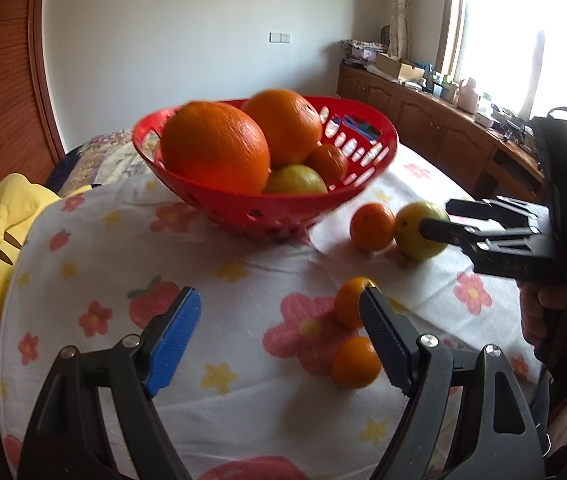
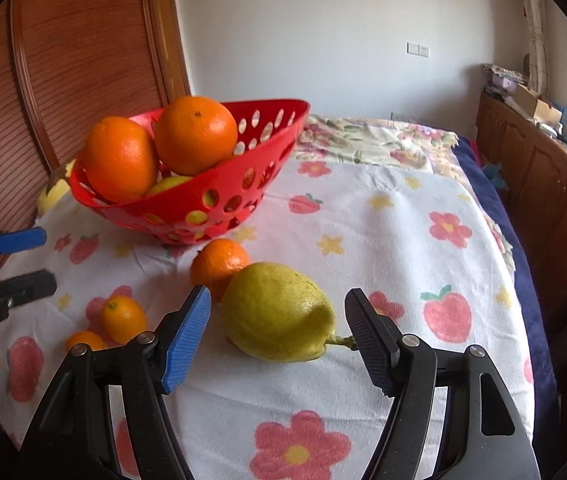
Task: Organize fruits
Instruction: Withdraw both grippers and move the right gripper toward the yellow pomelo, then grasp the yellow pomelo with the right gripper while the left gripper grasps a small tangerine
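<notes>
A red perforated basket [image 1: 367, 168] [image 2: 243, 168] on the floral cloth holds two big oranges [image 1: 215, 148] [image 2: 195, 140], a small orange and a yellow-green fruit [image 1: 295, 180]. In front of it lie a tangerine [image 1: 372, 226] [image 2: 219, 264] and a yellow-green pear [image 1: 411, 240] [image 2: 275, 312]. My right gripper [image 2: 279, 298] [image 1: 441, 218] is open and straddles the pear, pads a little off its sides. Two small oranges [image 1: 349, 304] [image 2: 123, 318] lie closer in. My left gripper [image 1: 279, 300] [image 2: 29, 262] is open and empty, its dark finger in front of one small orange.
The white cloth [image 1: 243, 272] printed with flowers and strawberries covers a bed. A yellow plush toy [image 1: 3, 240] lies at its left edge by the wooden headboard [image 2: 83, 60]. Wooden cabinets [image 1: 423, 120] with clutter run along the window side. A hand [image 1: 543, 320] holds the right gripper.
</notes>
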